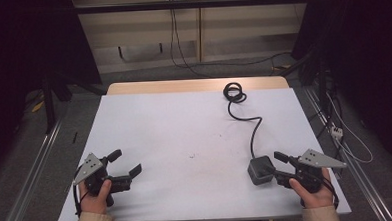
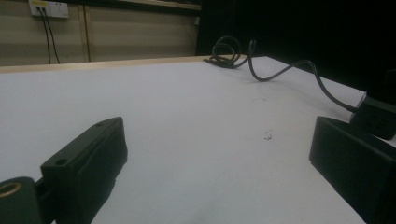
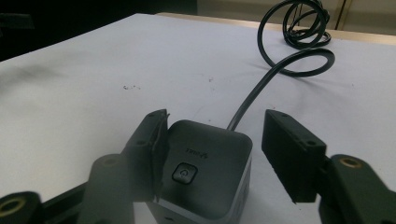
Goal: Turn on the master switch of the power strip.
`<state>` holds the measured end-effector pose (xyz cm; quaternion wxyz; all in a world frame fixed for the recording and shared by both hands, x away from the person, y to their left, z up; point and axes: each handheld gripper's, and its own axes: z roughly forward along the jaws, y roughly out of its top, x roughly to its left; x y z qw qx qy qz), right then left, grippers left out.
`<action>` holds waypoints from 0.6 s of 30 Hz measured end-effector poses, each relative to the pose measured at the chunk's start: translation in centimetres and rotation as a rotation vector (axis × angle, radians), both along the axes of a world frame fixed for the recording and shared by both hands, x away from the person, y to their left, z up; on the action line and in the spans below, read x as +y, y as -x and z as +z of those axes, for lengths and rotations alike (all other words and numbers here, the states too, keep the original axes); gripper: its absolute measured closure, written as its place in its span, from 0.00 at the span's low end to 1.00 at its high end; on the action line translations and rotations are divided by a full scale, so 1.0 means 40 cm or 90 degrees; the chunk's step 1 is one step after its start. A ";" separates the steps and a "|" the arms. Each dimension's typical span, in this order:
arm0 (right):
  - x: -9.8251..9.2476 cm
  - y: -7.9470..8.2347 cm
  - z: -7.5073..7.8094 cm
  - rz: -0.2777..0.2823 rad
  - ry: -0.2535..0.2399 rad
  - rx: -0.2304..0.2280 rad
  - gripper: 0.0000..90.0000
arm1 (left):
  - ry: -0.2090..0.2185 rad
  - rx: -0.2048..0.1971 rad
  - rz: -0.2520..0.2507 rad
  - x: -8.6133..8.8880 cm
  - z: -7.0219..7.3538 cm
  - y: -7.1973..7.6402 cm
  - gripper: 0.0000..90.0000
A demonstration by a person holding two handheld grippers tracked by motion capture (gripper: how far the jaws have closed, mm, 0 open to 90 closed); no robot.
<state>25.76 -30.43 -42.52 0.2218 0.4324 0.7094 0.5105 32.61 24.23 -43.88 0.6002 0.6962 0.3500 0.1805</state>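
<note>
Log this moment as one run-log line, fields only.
scene: white table | object: grey power cube with black cable | right gripper: open, straddling cube | left gripper: open, empty

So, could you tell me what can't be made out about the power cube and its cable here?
- Power cube: its lower faces are cut off by the right gripper view's bottom edge.
- Top logo: too small to read.
- Cable coil's far end: plug hidden among the loops, high view.

Dark grey power cube (image 3: 205, 172), black cable (image 1: 249, 119), white table (image 1: 185, 141)
</note>
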 end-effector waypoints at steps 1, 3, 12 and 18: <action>0.000 0.000 0.000 0.000 0.001 -0.001 0.43 | 0.000 0.000 0.000 0.000 0.000 0.000 0.04; 0.001 0.000 0.000 -0.001 0.001 0.001 0.41 | 0.000 0.000 0.000 0.000 0.000 0.000 0.04; 0.003 -0.005 -0.002 -0.012 0.005 0.001 0.31 | 0.001 -0.002 0.003 0.004 0.001 0.002 0.04; 0.002 -0.007 -0.008 -0.017 0.007 0.006 0.18 | 0.001 -0.001 0.002 0.002 0.002 0.003 0.04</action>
